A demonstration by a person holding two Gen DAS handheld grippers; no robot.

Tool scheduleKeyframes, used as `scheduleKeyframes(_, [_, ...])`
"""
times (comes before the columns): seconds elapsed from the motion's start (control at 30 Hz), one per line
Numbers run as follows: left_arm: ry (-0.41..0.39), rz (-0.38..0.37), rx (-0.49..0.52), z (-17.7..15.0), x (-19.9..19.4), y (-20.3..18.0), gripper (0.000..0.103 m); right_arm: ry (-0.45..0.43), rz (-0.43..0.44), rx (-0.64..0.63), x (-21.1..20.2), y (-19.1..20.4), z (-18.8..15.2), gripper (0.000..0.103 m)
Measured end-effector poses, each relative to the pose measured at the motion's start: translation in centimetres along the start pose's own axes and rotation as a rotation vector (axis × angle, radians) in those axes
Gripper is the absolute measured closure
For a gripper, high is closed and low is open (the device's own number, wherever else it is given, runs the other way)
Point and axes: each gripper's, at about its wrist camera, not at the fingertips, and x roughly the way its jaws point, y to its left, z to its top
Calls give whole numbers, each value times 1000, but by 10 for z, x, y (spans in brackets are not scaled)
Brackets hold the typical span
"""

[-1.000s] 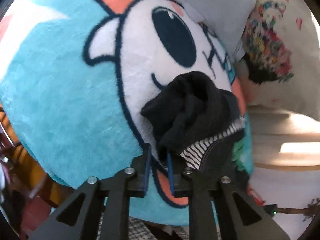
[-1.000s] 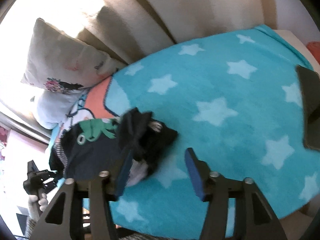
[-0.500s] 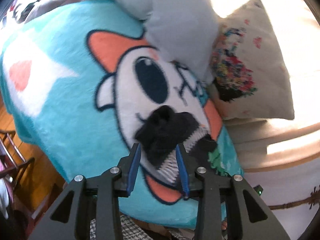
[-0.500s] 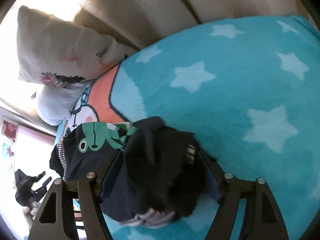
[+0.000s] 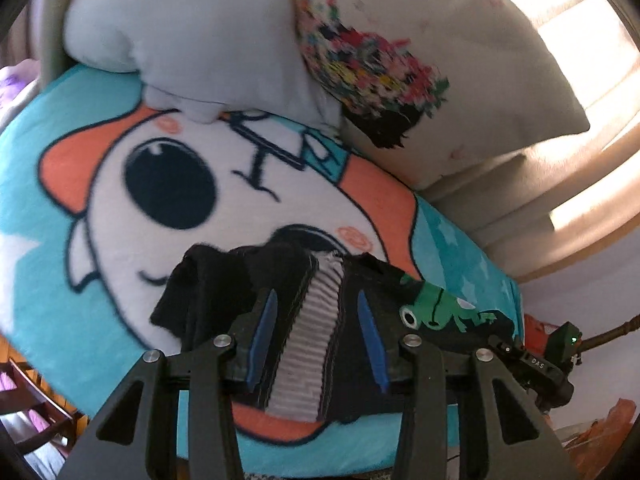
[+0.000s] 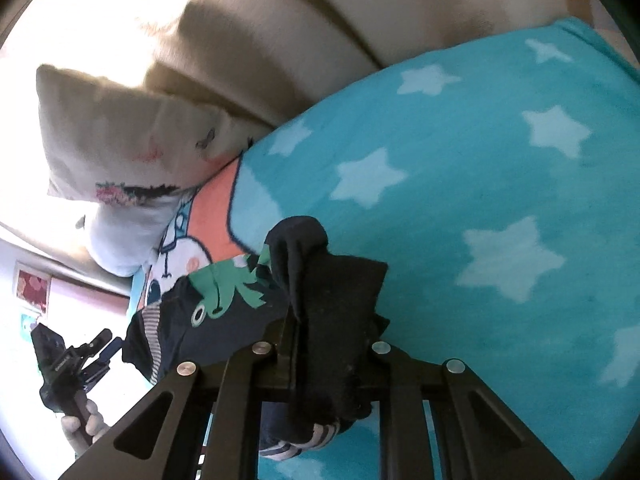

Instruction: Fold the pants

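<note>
Small dark pants (image 5: 320,320) with a green frog print lie bunched on a turquoise star-patterned blanket (image 6: 500,160) covering a bed. The right hand-held gripper (image 6: 332,344), jaws just closed, pinches a dark bunched fold at one end. The left hand-held gripper (image 5: 316,340), jaws just widening, hovers spread above the striped waistband, gripping nothing. Lifting one-handed risks the bundle sagging or slipping loose. Pillows (image 5: 440,60) lean against a beige headboard (image 6: 320,40).

The pants (image 5: 304,320) lie on the blanket (image 5: 60,280), two pillows (image 5: 192,40) behind them.
</note>
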Motion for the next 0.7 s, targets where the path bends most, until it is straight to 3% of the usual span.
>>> scheduleKeyframes(0.17, [24,123,28,7,46,7,61,15,-121,-66,5,0,-1,75])
scheduleKeyframes(0.23, [44,164,33,8,63,18,61,8,-154,-65,5,-2,-1,59])
scheduleKeyframes(0.3, [35,147,50,11,71,24,61,-18,-169,-48,-2,-5,0,52])
scheduleKeyframes(0.4, [50,117,53,16,73,26,61,-83,-214,-28,-23,-8,4,51])
scheduleKeyframes(0.5, [69,23,-9,20,63,36,61,-192,-258,-23,-54,0,10,49])
scheduleKeyframes(0.6, [29,-81,-51,19,25,45,61,-252,-289,-68,-68,28,15,47])
scheduleKeyframes(0.7, [-37,-56,-52,17,-9,57,56,-224,-273,-194,-51,79,14,47])
